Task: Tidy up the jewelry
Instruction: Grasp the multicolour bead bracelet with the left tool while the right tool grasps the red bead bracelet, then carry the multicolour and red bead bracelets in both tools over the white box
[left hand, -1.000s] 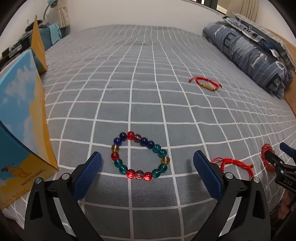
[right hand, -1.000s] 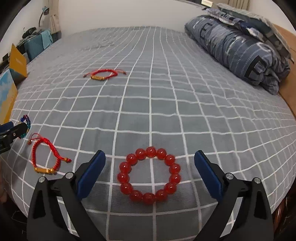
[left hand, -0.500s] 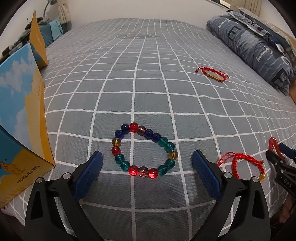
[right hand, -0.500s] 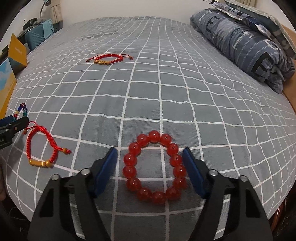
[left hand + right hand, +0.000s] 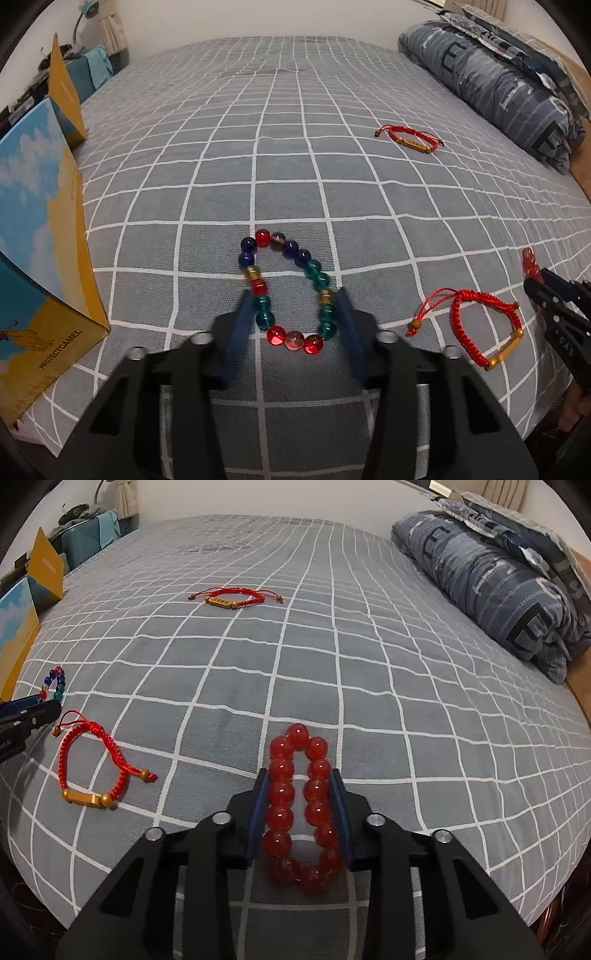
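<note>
A multicoloured bead bracelet [image 5: 258, 286] lies on the grey checked bed, squeezed into a narrow loop between the blue pads of my left gripper [image 5: 293, 295], which is shut on it. A red bead bracelet [image 5: 280, 794] is squeezed the same way by my right gripper [image 5: 299, 779], shut on it. A red cord bracelet with a gold bar [image 5: 484, 325] lies between the two grippers; it also shows in the right wrist view [image 5: 88, 760]. A second red cord bracelet [image 5: 412, 138] lies farther up the bed, also in the right wrist view [image 5: 232, 598].
A blue and yellow cardboard box [image 5: 40, 236] stands open at the left edge of the bed. A folded blue-grey duvet [image 5: 509, 85] lies along the right side. The bed's front edge is just below both grippers.
Both grippers have moved down and forward around their bead bracelets and closed. Each bracelet went from a round ring to a pinched narrow loop.
</note>
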